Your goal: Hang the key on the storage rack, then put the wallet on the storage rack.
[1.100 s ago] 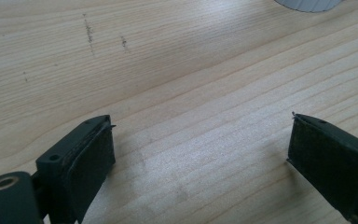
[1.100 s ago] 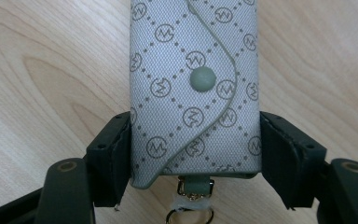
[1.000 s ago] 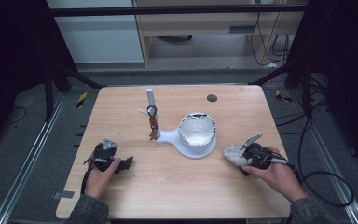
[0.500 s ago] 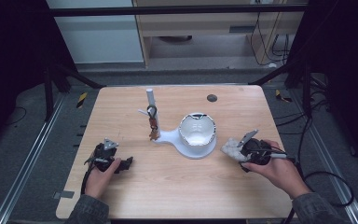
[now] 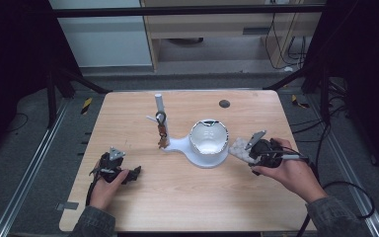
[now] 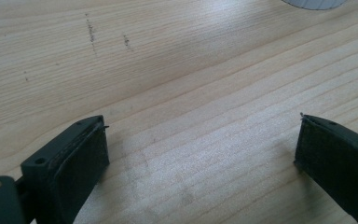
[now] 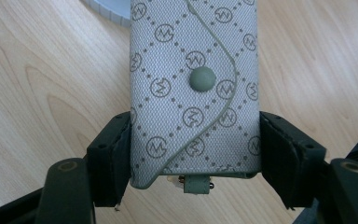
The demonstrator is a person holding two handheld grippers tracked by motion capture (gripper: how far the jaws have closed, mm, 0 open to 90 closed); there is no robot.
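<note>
My right gripper (image 7: 195,154) is shut on a pale grey patterned key pouch (image 7: 193,88) with a green snap button; its jaws press both long sides. In the high view the key pouch (image 5: 239,149) sits just right of the white bowl (image 5: 208,138), held out from the right gripper (image 5: 250,153). The bowl is part of a white stand whose upright post (image 5: 160,106) carries a hanging dark key ring with a brown fob (image 5: 162,131). At the table's left front my left gripper (image 5: 134,174) rests open on the wood; in the left gripper view its jaws stand wide apart over bare wood (image 6: 200,144).
A small dark round disc (image 5: 224,103) lies near the table's far edge. The wooden table (image 5: 187,207) is framed by dark metal rails, with a cabinet beyond the far edge. Cables trail off to the right.
My right gripper has carried the key pouch leftward and slightly away from me, up to the bowl's right side. The left gripper has stayed where it was.
</note>
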